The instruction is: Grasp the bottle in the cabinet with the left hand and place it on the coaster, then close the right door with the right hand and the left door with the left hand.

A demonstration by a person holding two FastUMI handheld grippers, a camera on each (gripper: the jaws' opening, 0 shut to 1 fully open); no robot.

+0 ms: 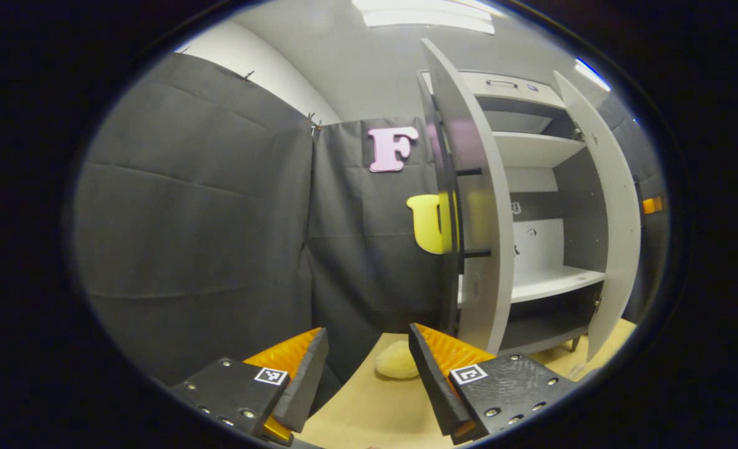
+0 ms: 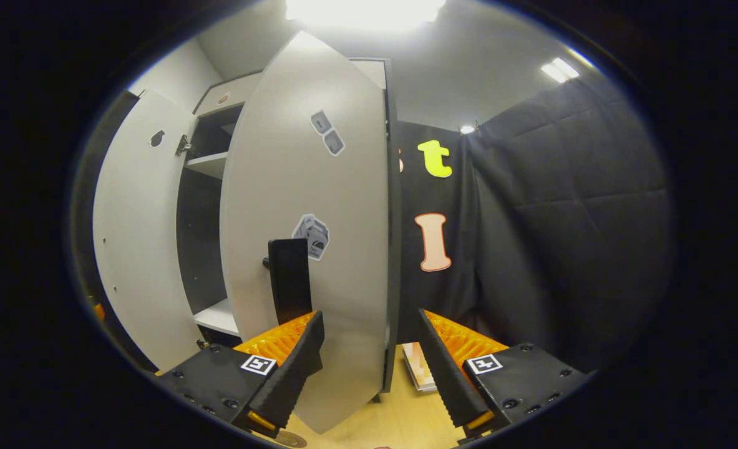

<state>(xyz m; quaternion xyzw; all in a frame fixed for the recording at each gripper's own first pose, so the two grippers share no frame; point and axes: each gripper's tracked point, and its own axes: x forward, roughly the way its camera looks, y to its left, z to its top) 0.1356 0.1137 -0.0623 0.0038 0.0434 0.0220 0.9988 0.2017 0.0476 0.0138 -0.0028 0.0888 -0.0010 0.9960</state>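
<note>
With my right tool (image 2: 369,368) spread wide and empty against the right door (image 2: 306,249), I should push steadily beside its handle (image 2: 289,280) until it seats.

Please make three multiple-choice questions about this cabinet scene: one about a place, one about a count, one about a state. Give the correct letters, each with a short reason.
1. Where does the black handle sit?
A. on the right door's outer face
B. on a shelf
C. on the tabletop

2. How many cabinet doors stand open?
A. none
B. one
C. two

3. How are the left gripper's jaws?
A. shut on a bottle
B. open, holding nothing
C. shut on a door edge

Answers:
1 A, it juts from the right door.
2 C, the left door and right door both swing out.
3 B, the left gripper shows a wide bare gap.
</note>
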